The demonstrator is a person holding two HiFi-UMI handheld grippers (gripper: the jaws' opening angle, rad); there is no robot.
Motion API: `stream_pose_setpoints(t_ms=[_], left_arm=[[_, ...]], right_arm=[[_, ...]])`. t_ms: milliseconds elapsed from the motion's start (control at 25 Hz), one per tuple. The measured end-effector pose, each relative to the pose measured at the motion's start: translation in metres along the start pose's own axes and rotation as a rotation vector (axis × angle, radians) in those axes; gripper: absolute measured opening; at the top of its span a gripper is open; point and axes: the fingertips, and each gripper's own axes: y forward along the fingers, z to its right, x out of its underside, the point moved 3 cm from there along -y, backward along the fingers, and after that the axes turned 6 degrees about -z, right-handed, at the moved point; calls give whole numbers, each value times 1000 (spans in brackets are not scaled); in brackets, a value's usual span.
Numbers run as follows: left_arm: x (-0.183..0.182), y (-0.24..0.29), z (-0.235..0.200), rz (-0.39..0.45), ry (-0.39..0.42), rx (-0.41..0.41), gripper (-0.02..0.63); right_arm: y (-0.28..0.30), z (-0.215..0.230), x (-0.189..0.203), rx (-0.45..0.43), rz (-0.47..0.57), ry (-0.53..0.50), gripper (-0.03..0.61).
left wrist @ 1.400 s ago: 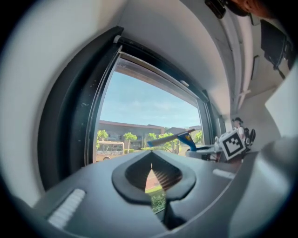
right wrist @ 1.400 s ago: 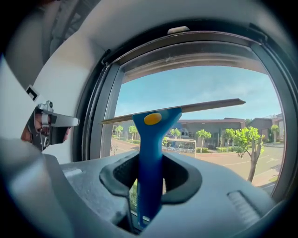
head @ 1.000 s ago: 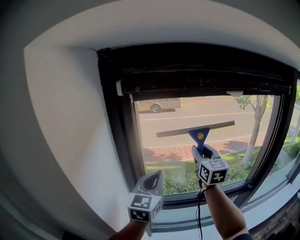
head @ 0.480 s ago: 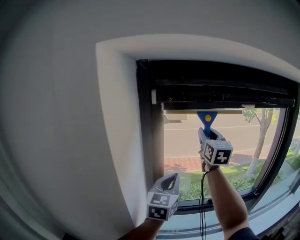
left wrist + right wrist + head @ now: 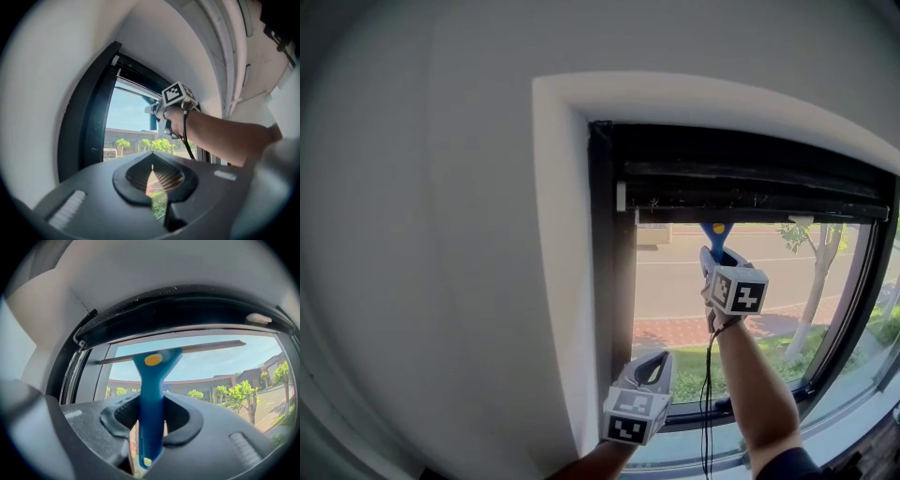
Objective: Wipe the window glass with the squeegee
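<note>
Squeegee (image 5: pixel 151 394) has climbed from mid-pane right up to the top since a second ago, so its blade (image 5: pixel 187 349) now sits level along the upper edge of the window glass (image 5: pixel 675 281), just under the dark top frame (image 5: pixel 741 178). Right tool (image 5: pixel 152 425) is pinching the blue handle, arm stretched up. Left tool (image 5: pixel 152 183) hangs low near the window's bottom-left corner, jaws pressed nearly together with nothing in them, only a sliver of daylight between. Looks to me like the start of a stroke: blade set at the top, pull not begun. Next move probably wants steady pressure on the glass and a straight drag down, keeping the blade level so no strip gets missed.
</note>
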Motion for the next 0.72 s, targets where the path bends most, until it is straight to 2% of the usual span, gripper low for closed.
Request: stream_pose_setpoints(t_ms=[280, 720], left_arm=[[4, -2, 3, -14, 3, 21, 5], [3, -6, -2, -5, -1, 2, 5]], right_arm=[[7, 5, 25, -9, -59, 7, 129], [6, 5, 50, -29, -102, 34, 129]])
